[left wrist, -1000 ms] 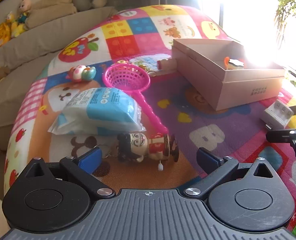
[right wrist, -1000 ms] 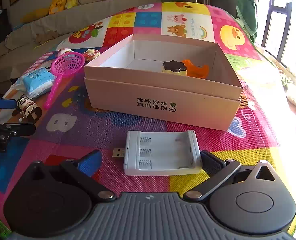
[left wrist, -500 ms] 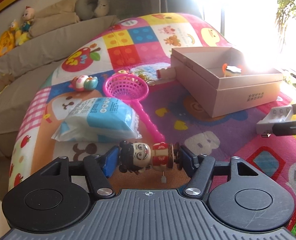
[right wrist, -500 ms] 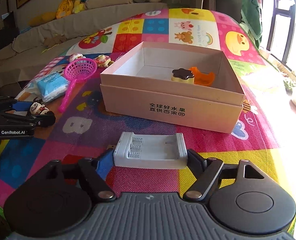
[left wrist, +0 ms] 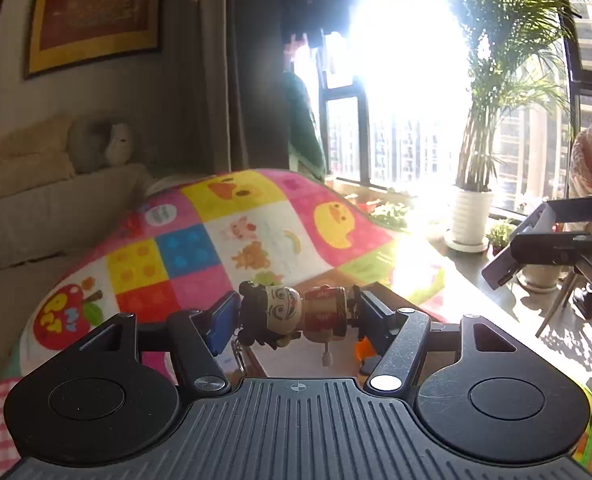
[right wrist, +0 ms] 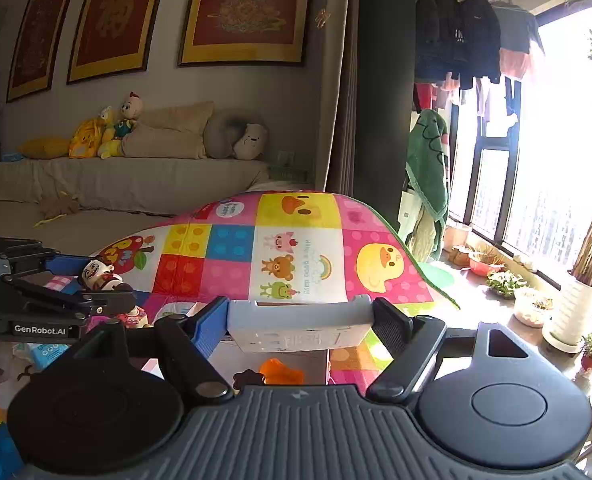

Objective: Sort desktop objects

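Note:
My left gripper is shut on a small wooden doll figure with a black-haired painted face and red body, held sideways in the air above the mat. My right gripper is shut on a white battery charger, also lifted. Below it an orange toy and a dark-topped piece show, inside the pink cardboard box as far as I can tell. The left gripper with the doll shows at the left of the right wrist view. The right gripper with the charger shows at the right of the left wrist view.
The colourful play mat covers the table. A blue tissue pack and a small toy lie at the left. A sofa with plush toys stands behind. Potted plants and a window are to the right.
Both grippers closed on their objects, the doll and the charger, and lifted them well above the mat. Both cameras tilted up, so the room now fills the views.

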Motion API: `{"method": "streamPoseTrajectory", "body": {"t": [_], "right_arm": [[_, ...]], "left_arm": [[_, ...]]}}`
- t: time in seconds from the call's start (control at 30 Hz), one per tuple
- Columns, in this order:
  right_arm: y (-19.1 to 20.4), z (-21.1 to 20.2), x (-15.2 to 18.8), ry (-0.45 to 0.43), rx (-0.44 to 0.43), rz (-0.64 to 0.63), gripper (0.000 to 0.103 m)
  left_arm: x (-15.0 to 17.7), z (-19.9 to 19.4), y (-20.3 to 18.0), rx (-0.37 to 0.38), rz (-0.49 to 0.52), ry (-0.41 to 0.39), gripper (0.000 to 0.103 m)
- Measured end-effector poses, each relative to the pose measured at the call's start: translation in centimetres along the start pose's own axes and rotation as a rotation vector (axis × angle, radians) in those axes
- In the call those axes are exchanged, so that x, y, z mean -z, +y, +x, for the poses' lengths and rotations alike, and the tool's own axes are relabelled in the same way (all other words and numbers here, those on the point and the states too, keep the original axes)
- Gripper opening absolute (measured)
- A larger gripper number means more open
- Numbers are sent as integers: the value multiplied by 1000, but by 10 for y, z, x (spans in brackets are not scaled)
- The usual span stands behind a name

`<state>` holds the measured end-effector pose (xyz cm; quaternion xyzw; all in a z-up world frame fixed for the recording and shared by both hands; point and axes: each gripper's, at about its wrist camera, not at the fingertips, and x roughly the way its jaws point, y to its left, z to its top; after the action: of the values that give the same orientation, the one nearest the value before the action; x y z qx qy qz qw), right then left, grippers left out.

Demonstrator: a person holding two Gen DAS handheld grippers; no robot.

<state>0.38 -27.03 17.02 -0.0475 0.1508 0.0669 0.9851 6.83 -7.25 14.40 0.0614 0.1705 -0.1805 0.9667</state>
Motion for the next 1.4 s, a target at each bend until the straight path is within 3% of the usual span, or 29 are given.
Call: {"method": "streamPoseTrajectory", "body": {"t": [0.07, 0.17, 0.2, 0.37, 0.63, 0.73, 1.0, 1.2, 1.23, 1.3, 1.33, 1.37, 1.4], "right_arm": [[-2, 12, 2, 20, 1, 11, 77], [-3, 28, 10, 52, 6, 16, 77], [-5, 31, 13, 61, 6, 22, 77], [-10, 49, 31, 126, -19, 62, 77], [20, 89, 52, 204, -83, 65, 77], [29, 95, 55, 233, -94, 81, 84], [65, 76, 61, 261, -157, -10, 90], [100, 79, 23, 239, -242, -86, 92], [107, 86, 14, 246, -261, -92, 91], [127, 106, -3, 271, -307, -145, 76], [139, 119, -9, 295, -319, -188, 60], [152, 134, -13, 325, -324, -232, 52], [165, 150, -15, 357, -320, -278, 52]], "left_arm": [[-12, 27, 1, 30, -19, 11, 72], [-14, 47, 7, 20, -44, 34, 93], [-10, 46, 9, 12, -54, 37, 95], [36, 12, 17, -12, -59, 107, 96], [109, -40, 13, -70, -23, 232, 100], [127, -57, 18, -107, -27, 254, 101], [155, -73, 42, -205, -68, 300, 102], [159, -70, 59, -351, -101, 277, 102], [161, -69, 62, -372, -110, 277, 102], [165, -70, 70, -378, -155, 280, 102], [166, -72, 74, -372, -183, 280, 102], [167, -74, 78, -368, -209, 267, 102], [167, -76, 81, -366, -231, 255, 102]]}}
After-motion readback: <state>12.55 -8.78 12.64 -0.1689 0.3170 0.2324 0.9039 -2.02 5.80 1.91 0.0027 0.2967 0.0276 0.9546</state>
